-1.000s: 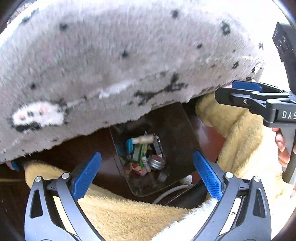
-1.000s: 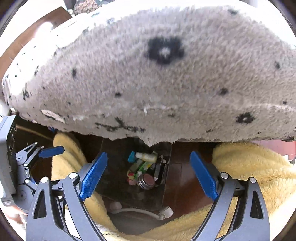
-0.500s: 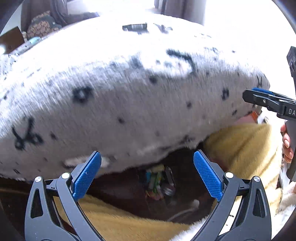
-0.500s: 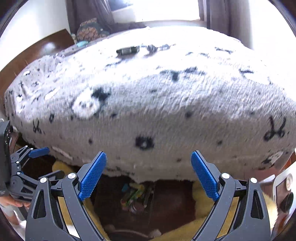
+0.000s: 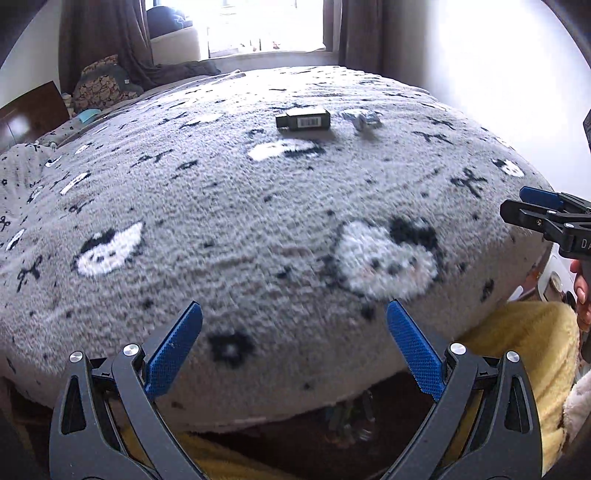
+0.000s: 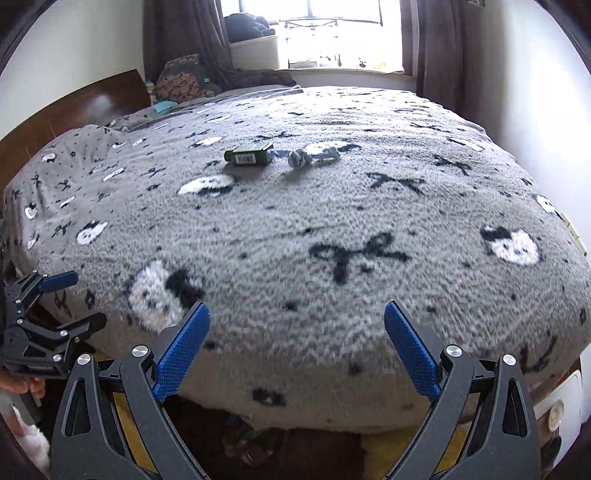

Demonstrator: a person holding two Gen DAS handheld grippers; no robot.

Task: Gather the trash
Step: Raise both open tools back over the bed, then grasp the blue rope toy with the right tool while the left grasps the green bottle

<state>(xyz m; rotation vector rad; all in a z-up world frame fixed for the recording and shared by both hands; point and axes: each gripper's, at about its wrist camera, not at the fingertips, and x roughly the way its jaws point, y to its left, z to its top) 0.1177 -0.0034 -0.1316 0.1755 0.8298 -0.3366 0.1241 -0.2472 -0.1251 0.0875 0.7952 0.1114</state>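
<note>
A dark green box with a barcode label [image 5: 303, 119] lies far across the grey patterned bed blanket [image 5: 258, 221]; it also shows in the right wrist view [image 6: 248, 154]. A crumpled grey-white wrapper [image 5: 362, 119] lies just right of it, also in the right wrist view [image 6: 300, 158]. My left gripper [image 5: 293, 350] is open and empty at the bed's near edge. My right gripper [image 6: 295, 350] is open and empty beside it. A dark bin with trash [image 5: 351, 421] sits on the floor below the bed edge, mostly hidden.
A yellow fleece blanket [image 5: 517, 343] lies on the floor at the bed's near right. A wooden headboard [image 6: 74, 110] stands at the left. Curtains and a bright window [image 6: 332, 33] are behind the bed. A patterned cushion [image 5: 99, 88] lies at the far left.
Both grippers have risen from the floor bin to above the bed edge. The bed top with the box and wrapper has come into view. Both stay open.
</note>
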